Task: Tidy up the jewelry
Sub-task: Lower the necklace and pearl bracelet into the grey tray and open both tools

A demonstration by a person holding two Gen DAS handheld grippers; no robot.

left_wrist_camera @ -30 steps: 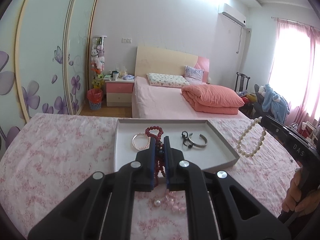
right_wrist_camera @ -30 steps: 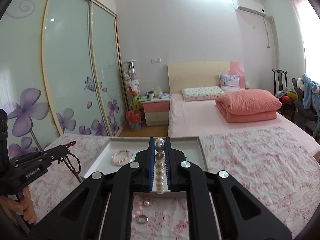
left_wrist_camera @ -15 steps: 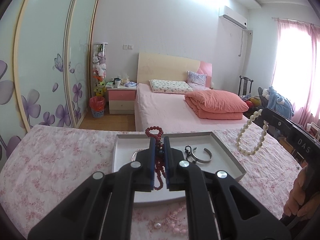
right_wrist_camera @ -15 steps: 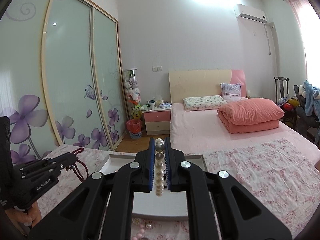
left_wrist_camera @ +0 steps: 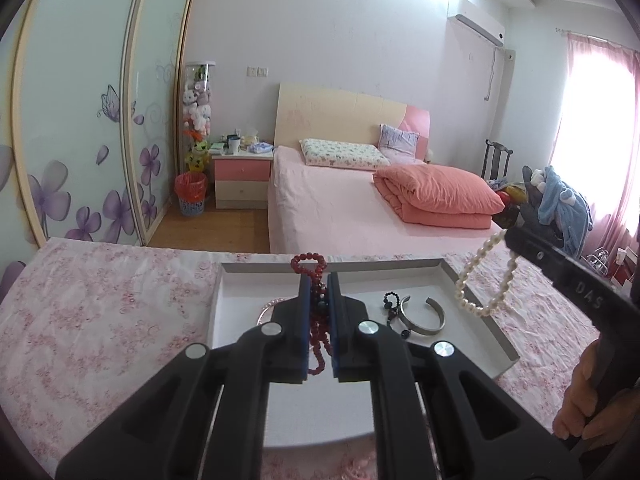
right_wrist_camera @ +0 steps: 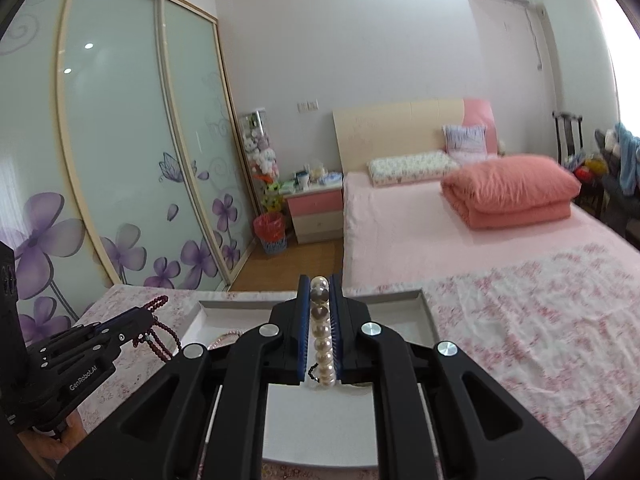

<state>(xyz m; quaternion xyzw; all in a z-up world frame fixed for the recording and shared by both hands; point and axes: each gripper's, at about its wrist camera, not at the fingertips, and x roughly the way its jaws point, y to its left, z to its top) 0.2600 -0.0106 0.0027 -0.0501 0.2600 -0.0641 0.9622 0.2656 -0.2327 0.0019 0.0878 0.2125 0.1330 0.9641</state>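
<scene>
Beads pinched in both: your left hand-held gripper (left_wrist_camera: 319, 308) is clamped on the red bead strand (left_wrist_camera: 310, 266), your right hand-held gripper (right_wrist_camera: 320, 332) on the pearl bracelet (right_wrist_camera: 322, 344), both held above the white tray (left_wrist_camera: 476, 304) so they can probably drop in beside the silver cuff (left_wrist_camera: 426, 316).

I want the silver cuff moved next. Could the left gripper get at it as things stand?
Probably not yet: the left gripper is shut on the red bead strand. The silver cuff lies uncovered in the tray.
</scene>
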